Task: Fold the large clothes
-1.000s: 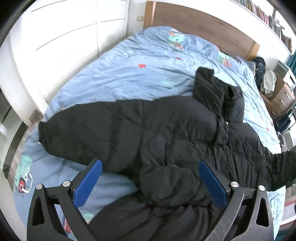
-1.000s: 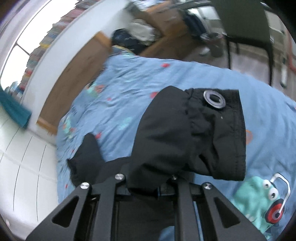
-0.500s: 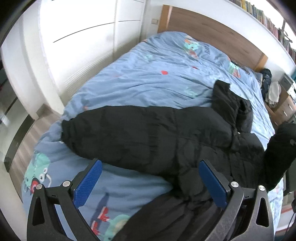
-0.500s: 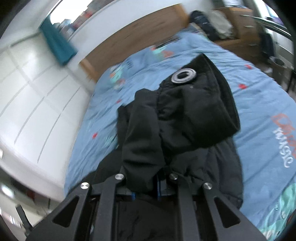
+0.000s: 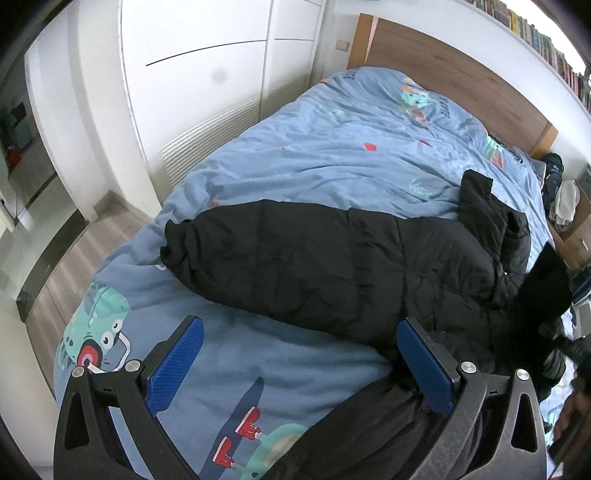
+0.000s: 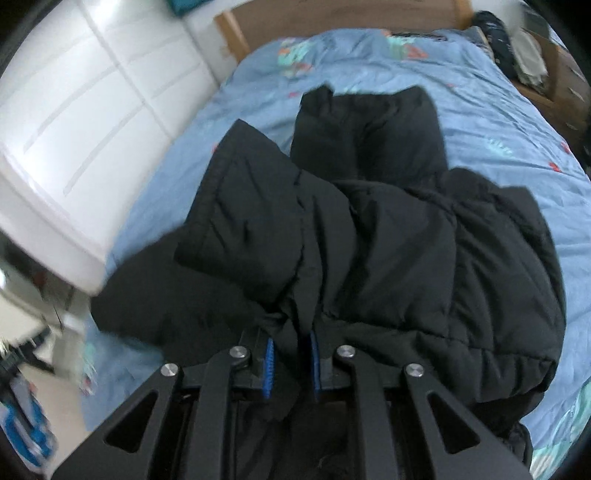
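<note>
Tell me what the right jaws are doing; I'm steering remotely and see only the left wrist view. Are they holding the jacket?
Observer: Yes, the right gripper is shut on a fold of the black jacket.
Operator: Which part does it hold?
Observer: A sleeve-like flap, draped forward over the jacket's body.
Operator: Anything behind that flap?
Observer: The hood end lies flat on the blue duvet, pointing toward the headboard.

The black jacket (image 6: 388,229) hides the right hand-held gripper's (image 6: 291,363) fingertips.
</note>
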A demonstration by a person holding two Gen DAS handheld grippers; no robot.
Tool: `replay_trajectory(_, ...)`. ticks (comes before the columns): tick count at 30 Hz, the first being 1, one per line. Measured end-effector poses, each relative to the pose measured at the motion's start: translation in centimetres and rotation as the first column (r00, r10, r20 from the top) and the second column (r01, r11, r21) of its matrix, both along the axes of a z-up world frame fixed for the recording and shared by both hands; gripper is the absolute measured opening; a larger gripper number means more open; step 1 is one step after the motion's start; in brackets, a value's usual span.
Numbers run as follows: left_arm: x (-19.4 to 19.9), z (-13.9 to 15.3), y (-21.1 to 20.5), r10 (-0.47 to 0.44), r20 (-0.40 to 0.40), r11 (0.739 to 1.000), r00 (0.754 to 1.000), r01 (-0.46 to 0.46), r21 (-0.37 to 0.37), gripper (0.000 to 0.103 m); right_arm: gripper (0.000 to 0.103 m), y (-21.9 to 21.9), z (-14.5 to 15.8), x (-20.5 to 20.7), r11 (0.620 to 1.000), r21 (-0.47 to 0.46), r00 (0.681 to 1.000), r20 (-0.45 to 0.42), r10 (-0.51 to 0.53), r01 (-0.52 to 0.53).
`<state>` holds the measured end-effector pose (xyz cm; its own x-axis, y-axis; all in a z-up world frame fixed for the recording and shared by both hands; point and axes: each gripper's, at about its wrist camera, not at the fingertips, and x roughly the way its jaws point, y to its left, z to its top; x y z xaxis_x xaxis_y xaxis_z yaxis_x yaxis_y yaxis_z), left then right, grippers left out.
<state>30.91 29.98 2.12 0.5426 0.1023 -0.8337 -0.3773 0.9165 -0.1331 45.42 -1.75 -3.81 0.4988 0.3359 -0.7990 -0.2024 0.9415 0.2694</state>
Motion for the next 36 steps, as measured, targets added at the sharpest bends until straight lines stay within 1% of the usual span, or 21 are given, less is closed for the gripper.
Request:
replay_trajectory(3,-0.1,-0.4,0.0,-0.001,-0.006,1.0,1.0,0.001,-0.003,0.102,0.014,0.8,-2.4,-0.7,0.997,-0.071,0.998,-0.047,0.037,-0.04)
replay_trajectory(6,-0.2,-0.6,-0.3,-0.001,-0.009,1.0,1.0,0.001,0.002,0.102,0.015,1.0,-4.5,-1.0,0.99,-0.122,0.993,-0.098,0.06,-0.072)
replay_trajectory(10,0.0,-0.7,-0.6,-0.006,-0.007,1.0,1.0,0.006,-0.007,0.102,0.015,0.6,-6.3,-1.2,0.98,-0.169,0.987,-0.138,0.08,-0.103)
replay_trajectory(16,0.4,-0.4,-1.6,-0.025,-0.003,0.999,1.0,0.024,-0.022,0.102,0.015,-0.1,-6.0,-1.7,0.974,-0.191,0.983,-0.16,0.092,-0.122)
replay_trajectory(19,0.6,-0.2,-2.2,-0.035,-0.01,0.999,0.999,0.035,-0.009,0.102,0.015,-0.1,-6.0,-2.0,0.969,-0.207,0.981,-0.165,0.104,-0.137)
replay_trajectory(21,0.8,-0.3,-2.5,-0.04,-0.017,0.999,0.999,0.04,-0.015,0.102,0.015,-0.1,-6.1,-2.0,0.969,-0.203,0.98,-0.165,0.108,-0.141)
replay_trajectory(23,1.1,-0.6,-2.6,-0.043,-0.025,0.999,0.999,0.043,-0.03,0.102,0.018,-0.2,-6.2,-2.1,0.967,-0.207,0.979,-0.167,0.115,-0.149)
replay_trajectory(25,1.3,-0.9,-2.9,-0.047,-0.028,0.998,0.999,0.045,-0.044,0.102,0.018,-0.2,-6.4,-2.2,0.965,-0.212,0.978,-0.171,0.119,-0.154)
replay_trajectory(27,1.4,-1.0,-3.4,-0.05,-0.027,0.998,0.998,0.049,-0.043,0.102,0.018,-0.2,-6.2,-2.4,0.964,-0.213,0.979,-0.161,0.123,-0.156)
replay_trajectory(29,1.7,-1.0,-3.9,-0.063,-0.022,0.997,0.998,0.062,-0.048,0.102,0.023,-0.3,-5.9,-2.7,0.967,-0.202,0.979,-0.157,0.126,-0.157)
replay_trajectory(31,2.0,-1.0,-4.5,-0.075,-0.017,0.996,0.997,0.074,-0.045,0.102,0.034,-0.4,-5.6,-3.0,0.969,-0.188,0.979,-0.155,0.131,-0.16)
replay_trajectory(34,2.6,-0.9,-5.4,-0.091,-0.012,0.995,0.996,0.091,-0.043,0.102,0.04,-0.5,-5.1,-4.3,0.967,-0.176,0.976,-0.149,0.158,-0.184)
replay_trajectory(36,3.1,-1.0,-6.2,-0.107,-0.009,0.993,0.994,0.106,-0.054,0.102,0.041,-0.7,-4.7,-5.1,0.967,-0.162,0.973,-0.15,0.174,-0.197)
